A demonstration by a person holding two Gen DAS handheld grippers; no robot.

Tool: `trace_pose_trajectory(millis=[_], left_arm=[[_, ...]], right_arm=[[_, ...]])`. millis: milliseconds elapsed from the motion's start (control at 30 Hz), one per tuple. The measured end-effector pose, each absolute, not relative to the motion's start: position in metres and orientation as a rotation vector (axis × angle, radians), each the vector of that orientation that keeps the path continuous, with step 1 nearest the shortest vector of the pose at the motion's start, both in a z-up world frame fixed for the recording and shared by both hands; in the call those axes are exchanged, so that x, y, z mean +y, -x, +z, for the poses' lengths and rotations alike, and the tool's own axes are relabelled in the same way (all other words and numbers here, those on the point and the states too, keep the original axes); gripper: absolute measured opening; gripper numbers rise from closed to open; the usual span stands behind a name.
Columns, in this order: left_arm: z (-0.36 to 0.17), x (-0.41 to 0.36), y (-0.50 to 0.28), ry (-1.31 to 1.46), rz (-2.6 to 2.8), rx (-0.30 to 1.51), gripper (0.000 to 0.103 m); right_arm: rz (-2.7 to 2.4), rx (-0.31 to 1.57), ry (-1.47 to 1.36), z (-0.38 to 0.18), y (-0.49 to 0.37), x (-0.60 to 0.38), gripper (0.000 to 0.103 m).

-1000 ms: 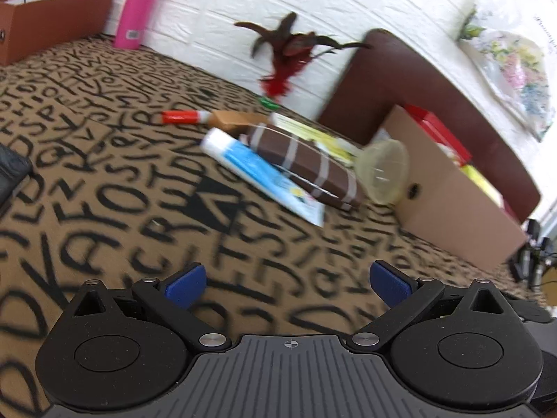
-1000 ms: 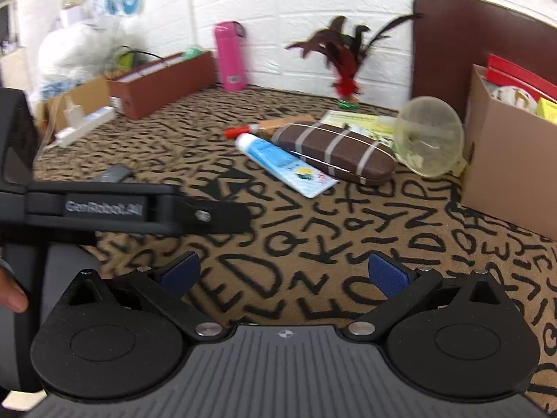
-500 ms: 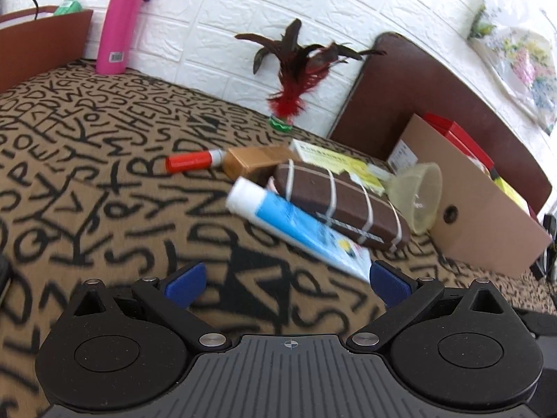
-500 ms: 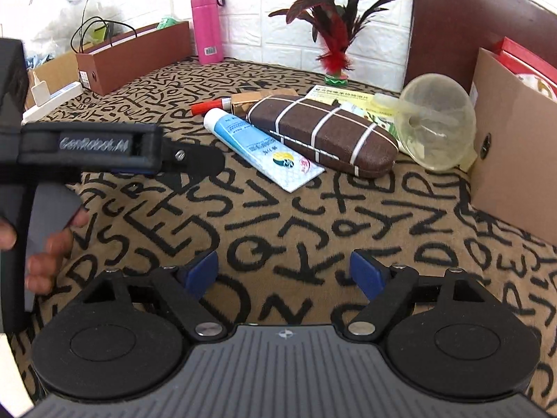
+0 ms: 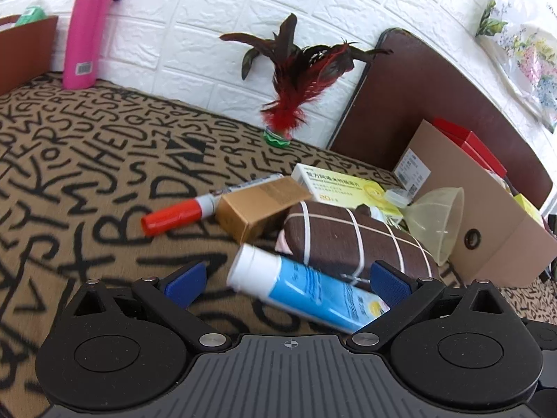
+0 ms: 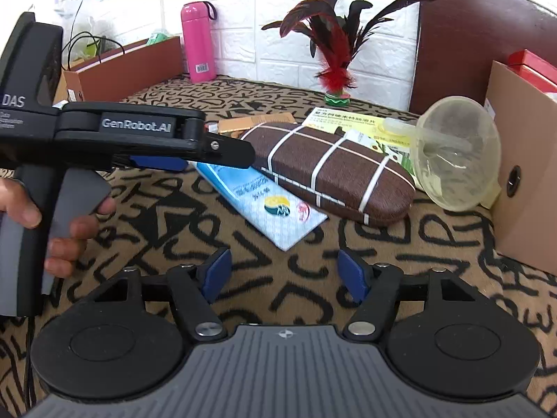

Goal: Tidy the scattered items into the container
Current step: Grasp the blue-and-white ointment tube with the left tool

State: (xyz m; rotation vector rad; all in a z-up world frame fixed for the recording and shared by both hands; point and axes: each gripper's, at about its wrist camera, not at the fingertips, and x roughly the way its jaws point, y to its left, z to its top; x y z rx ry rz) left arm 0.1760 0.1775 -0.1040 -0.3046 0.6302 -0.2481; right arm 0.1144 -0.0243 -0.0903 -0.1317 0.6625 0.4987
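Note:
A blue tube with a white cap [image 5: 306, 289] lies between the wide-open jaws of my left gripper [image 5: 289, 278], untouched as far as I can tell. Behind it are a brown striped case [image 5: 351, 240], a small brown box [image 5: 261, 205], a red-capped marker [image 5: 177, 216], a yellow-white medicine box [image 5: 341, 184] and a clear funnel [image 5: 438, 219]. The cardboard container [image 5: 487, 230] stands at the right. In the right wrist view the left gripper [image 6: 222, 153] hovers over the tube [image 6: 264, 198]. My right gripper [image 6: 283, 275] is open and empty, short of the tube and case [image 6: 330, 170].
A red feather shuttlecock [image 5: 289, 104] and a pink bottle [image 5: 87, 31] stand by the white brick wall. A brown box [image 6: 128, 66] sits at the far left. A dark brown board [image 5: 417, 104] leans behind the container. The letter-print cloth [image 5: 87, 160] covers the surface.
My left gripper has moved forward until the blue tube lies between its jaws. My right gripper has moved closer to the items, its jaws narrowed a little.

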Motion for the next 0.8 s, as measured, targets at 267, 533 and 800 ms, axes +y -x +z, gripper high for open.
trace_pose_trajectory(millis=[267, 533, 800], left_arm=[[-0.104, 0.171, -0.188, 0.245, -0.247, 0.644, 0.099], [-0.101, 0.155, -0.173, 0.161, -0.215, 0.671, 0.082], [-0.1, 0.122, -0.136, 0.156, -0.254, 0.716, 0.082]], right_arm=[[0.505, 0.657, 0.127, -0.091, -0.136, -0.014, 0.063], [0.521, 0.667, 0.138, -0.088, -0.131, -0.018, 0.05], [0.516, 0.698, 0.153, -0.083, -0.104, -0.044, 0.047]])
